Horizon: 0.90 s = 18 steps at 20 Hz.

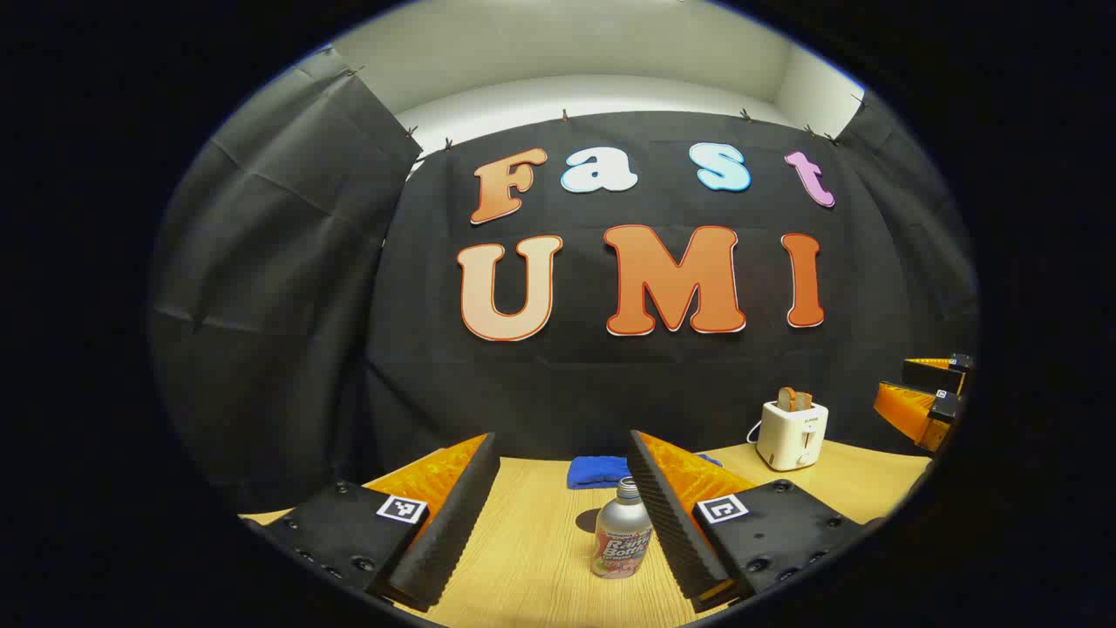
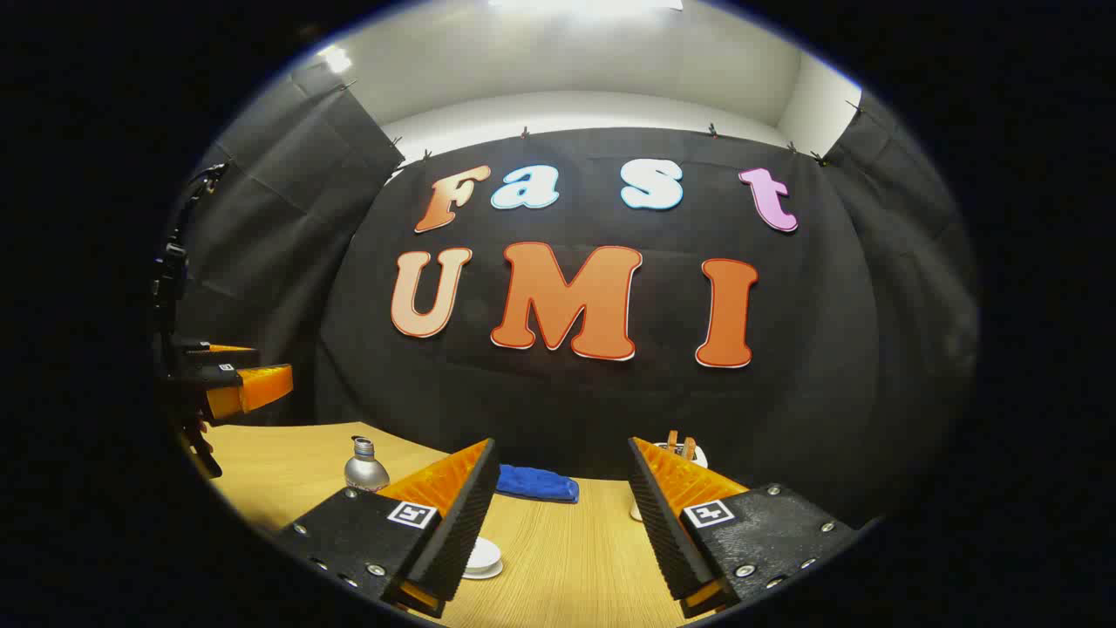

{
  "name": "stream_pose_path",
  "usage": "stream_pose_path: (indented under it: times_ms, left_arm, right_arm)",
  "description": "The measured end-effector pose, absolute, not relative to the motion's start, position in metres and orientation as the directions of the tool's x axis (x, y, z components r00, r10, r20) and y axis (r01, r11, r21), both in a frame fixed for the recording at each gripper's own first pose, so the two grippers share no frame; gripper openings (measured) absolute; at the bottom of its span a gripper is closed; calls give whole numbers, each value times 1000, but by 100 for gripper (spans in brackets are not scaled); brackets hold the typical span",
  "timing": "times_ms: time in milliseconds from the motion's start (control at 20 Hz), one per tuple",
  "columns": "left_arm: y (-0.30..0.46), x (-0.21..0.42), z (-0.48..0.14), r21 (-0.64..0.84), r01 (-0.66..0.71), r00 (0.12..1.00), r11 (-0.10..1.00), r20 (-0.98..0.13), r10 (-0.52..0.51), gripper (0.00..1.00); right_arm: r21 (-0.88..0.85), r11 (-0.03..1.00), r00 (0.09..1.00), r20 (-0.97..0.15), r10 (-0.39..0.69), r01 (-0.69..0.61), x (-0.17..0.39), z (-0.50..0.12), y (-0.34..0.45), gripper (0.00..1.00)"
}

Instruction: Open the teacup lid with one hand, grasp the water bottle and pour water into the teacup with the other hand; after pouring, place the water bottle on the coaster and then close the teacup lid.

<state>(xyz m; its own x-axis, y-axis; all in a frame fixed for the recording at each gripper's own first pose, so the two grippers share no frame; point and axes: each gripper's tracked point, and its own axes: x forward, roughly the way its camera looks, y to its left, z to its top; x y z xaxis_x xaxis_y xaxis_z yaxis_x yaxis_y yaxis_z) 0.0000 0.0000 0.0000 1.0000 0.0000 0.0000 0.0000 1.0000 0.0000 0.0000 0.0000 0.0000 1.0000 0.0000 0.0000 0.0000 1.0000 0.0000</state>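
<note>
Both fingers of the left hand-held gripper (image 1: pixel 562 515) stood apart low in frame, the silver water bottle (image 1: pixel 621 541) upright on the desk (image 1: pixel 523 558) between them, its label unclear. The right hand-held gripper (image 2: pixel 558 523) gaped too, a white teacup lid (image 2: pixel 481 556) at its left finger.

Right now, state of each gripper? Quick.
Left gripper: open, holding nothing; the silver metal water bottle stands between its fingers, untouched.
Right gripper: open, holding nothing, above the wooden table.
</note>
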Motion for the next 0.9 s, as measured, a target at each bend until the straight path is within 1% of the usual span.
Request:
stream_pose_path:
  times_ms: [200,250,350,400,450,500,600,650,750,800,850,900]
  left_arm:
    - [-4,1,-5,-4,9,1000,1000,-7,-9,94]
    - [-4,2,-5,1,9,1000,1000,-7,-9,97]
    - [-5,3,-8,7,8,1000,1000,-14,-8,97]
    - [-5,3,-9,9,8,1000,1000,-16,-8,94]
    - [-6,3,-11,11,7,1000,1000,-19,-7,100]
    - [-6,4,-11,14,6,1000,1000,-20,-6,100]
    - [-4,3,-12,15,2,1000,1000,-21,-2,97]
    - [-3,4,-12,14,-1,1000,1000,-21,2,94]
    - [-3,4,-13,14,-5,1000,1000,-22,6,94]
    - [-3,4,-13,15,-3,1000,1000,-22,4,100]
    - [-3,5,-12,18,-2,1000,1000,-19,3,94]
    - [-3,5,-11,21,-3,1000,1000,-17,3,100]
  right_arm:
    - [0,999,999,0,38,-38,3,-1,14,96]
    - [1,999,999,4,45,-45,4,-2,17,98]
    - [-2,999,999,3,53,-52,7,-3,21,98]
    - [-3,999,999,0,54,-54,7,-4,23,98]
    - [-3,998,998,-3,57,-57,8,-5,23,98]
    - [-1,998,998,-6,64,-64,9,-6,25,98]
    - [2,997,997,-14,74,-74,11,-9,28,98]
    - [3,997,997,-18,76,-76,13,-11,29,98]
    - [-2,996,996,-21,85,-85,14,-12,31,98]
    - [-1,996,996,-22,88,-88,14,-13,32,98]
    - [2,995,995,-23,95,-95,15,-14,34,98]
    - [6,995,995,-24,99,-98,16,-15,35,98]
